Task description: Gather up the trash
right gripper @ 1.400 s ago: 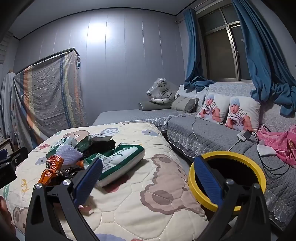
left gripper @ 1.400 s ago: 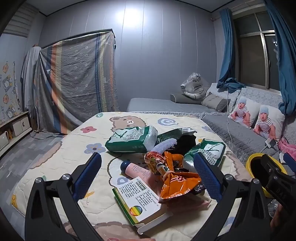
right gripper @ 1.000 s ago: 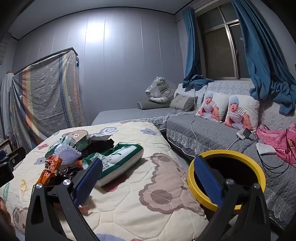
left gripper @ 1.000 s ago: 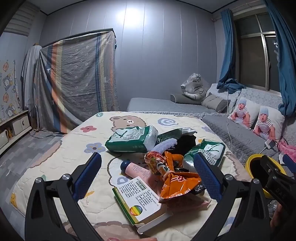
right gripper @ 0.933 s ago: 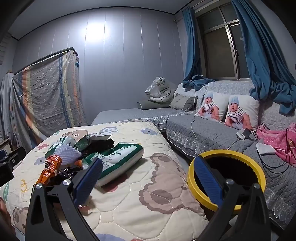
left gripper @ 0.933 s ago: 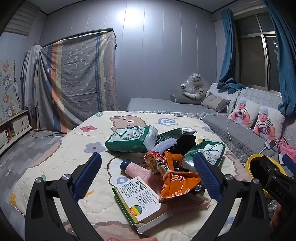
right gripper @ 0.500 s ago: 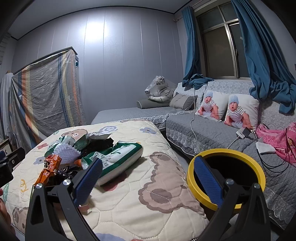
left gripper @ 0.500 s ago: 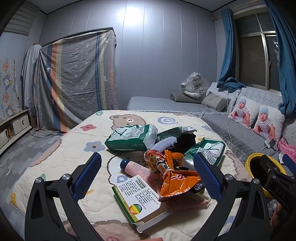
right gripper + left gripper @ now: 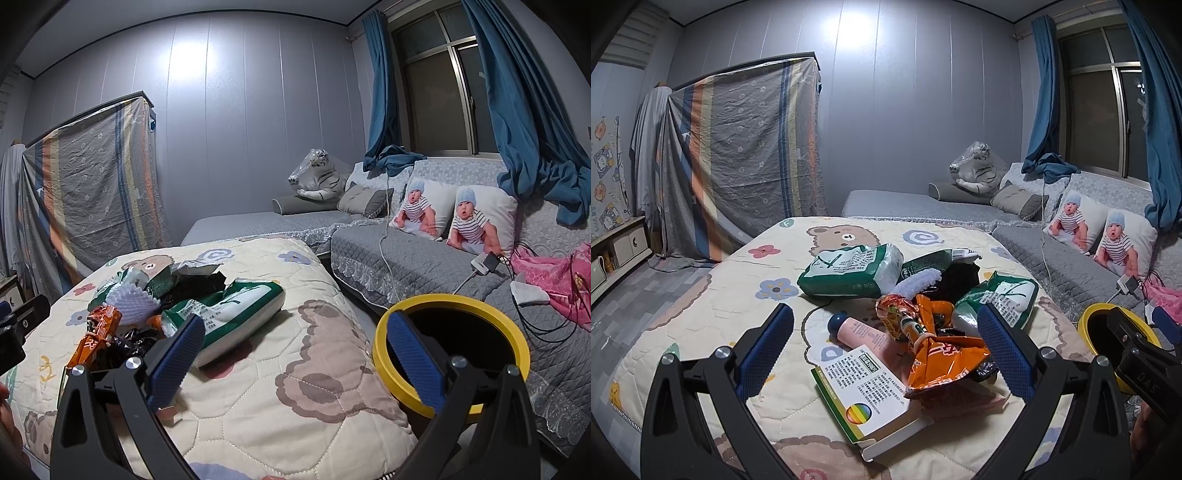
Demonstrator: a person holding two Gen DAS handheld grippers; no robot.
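A pile of trash lies on the bear-print quilt (image 9: 713, 295): an orange snack bag (image 9: 942, 350), a white and green box (image 9: 864, 391), a pink tube (image 9: 857, 332), two green and white packs (image 9: 846, 269) and a black wrapper (image 9: 960, 277). My left gripper (image 9: 886, 350) is open and empty, just short of the box and orange bag. My right gripper (image 9: 295, 358) is open and empty over the quilt's right part, between a green pack (image 9: 236, 306) and the yellow-rimmed bin (image 9: 450, 347).
The yellow bin also shows at the right in the left wrist view (image 9: 1089, 325), beside the bed. A grey sofa (image 9: 424, 258) with baby-print pillows, cables and a pink cloth runs behind it. A striped sheet (image 9: 738, 155) covers furniture at the far left.
Both grippers have barely drifted; both stay open and empty. The trash has not moved.
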